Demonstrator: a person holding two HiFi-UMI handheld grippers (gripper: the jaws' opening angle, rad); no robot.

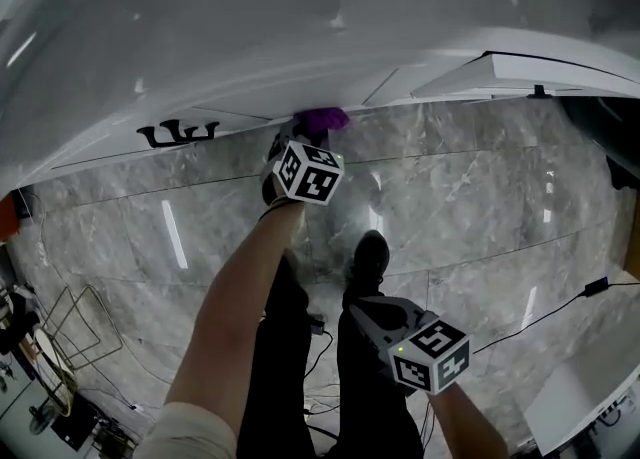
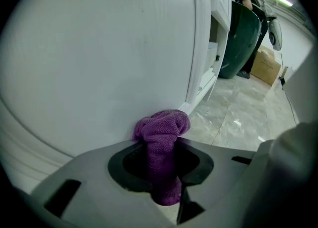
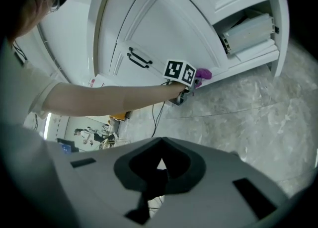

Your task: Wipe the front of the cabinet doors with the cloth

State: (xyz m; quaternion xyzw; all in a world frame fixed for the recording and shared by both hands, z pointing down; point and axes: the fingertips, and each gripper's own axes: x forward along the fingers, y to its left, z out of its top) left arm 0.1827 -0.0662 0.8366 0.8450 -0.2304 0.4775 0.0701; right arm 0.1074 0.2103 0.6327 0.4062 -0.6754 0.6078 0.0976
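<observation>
Jaws of the left gripper (image 2: 164,172) clamp on the purple cloth (image 2: 162,128), its bunched end pressed against the white cabinet door (image 2: 99,63), low at the door's bottom corner. Right gripper (image 3: 158,172) hangs well back from that door, jaws together, empty.

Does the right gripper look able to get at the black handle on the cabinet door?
Probably yes, with a long reach: the right gripper is shut and empty, and the black handle shows uncovered on the cabinet door. The left arm, pressing the purple cloth, crosses below it.
</observation>
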